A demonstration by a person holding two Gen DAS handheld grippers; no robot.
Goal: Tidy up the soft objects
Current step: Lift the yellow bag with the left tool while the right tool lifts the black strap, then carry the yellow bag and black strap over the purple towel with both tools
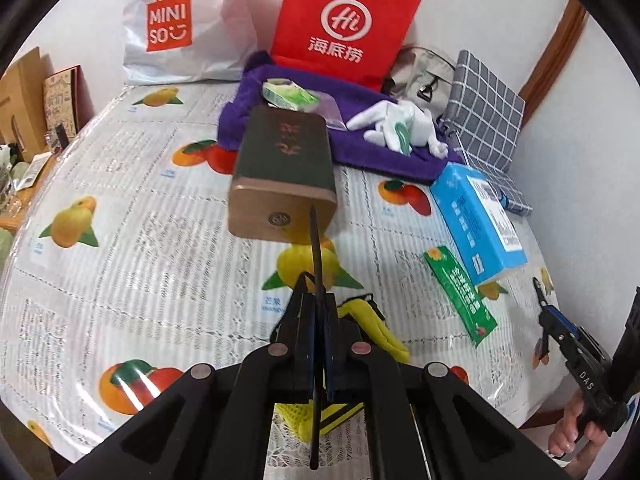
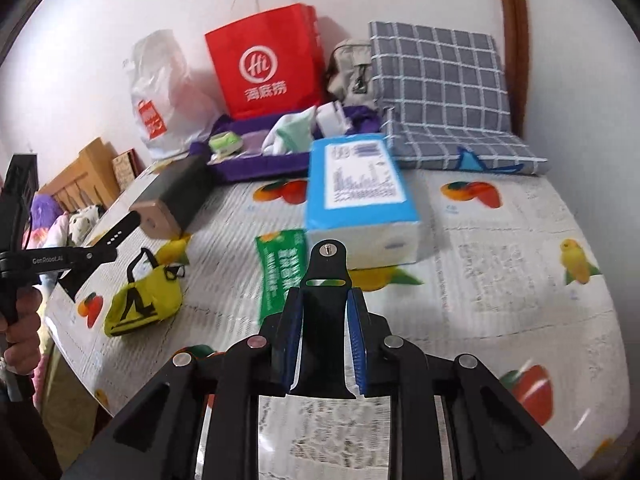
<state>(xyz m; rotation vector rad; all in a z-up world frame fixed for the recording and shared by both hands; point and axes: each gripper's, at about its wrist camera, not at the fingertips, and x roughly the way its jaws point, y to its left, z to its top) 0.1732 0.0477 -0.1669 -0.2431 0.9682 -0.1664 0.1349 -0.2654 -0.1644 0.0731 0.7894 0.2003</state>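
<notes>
My left gripper (image 1: 316, 296) is shut on a thin black strip (image 1: 314, 240), seen edge-on above the fruit-print table (image 1: 120, 200). A yellow mesh pouch (image 1: 372, 328) lies just under its fingers. In the right wrist view my right gripper (image 2: 326, 296) is shut on a flat black slotted plate (image 2: 326, 268), held above a green packet (image 2: 280, 276) and a blue tissue pack (image 2: 356, 204). Farther back, a white plush toy (image 1: 400, 128) lies on a purple towel (image 1: 280, 120), beside a grey checked cushion (image 2: 440, 92).
A dark green box with a tan end (image 1: 284, 172) lies mid-table. A red paper bag (image 1: 344, 24), a white shopping bag (image 1: 180, 28) and a beige bag (image 1: 420, 72) stand against the wall. A person's hand (image 1: 576, 428) holds the right gripper's handle.
</notes>
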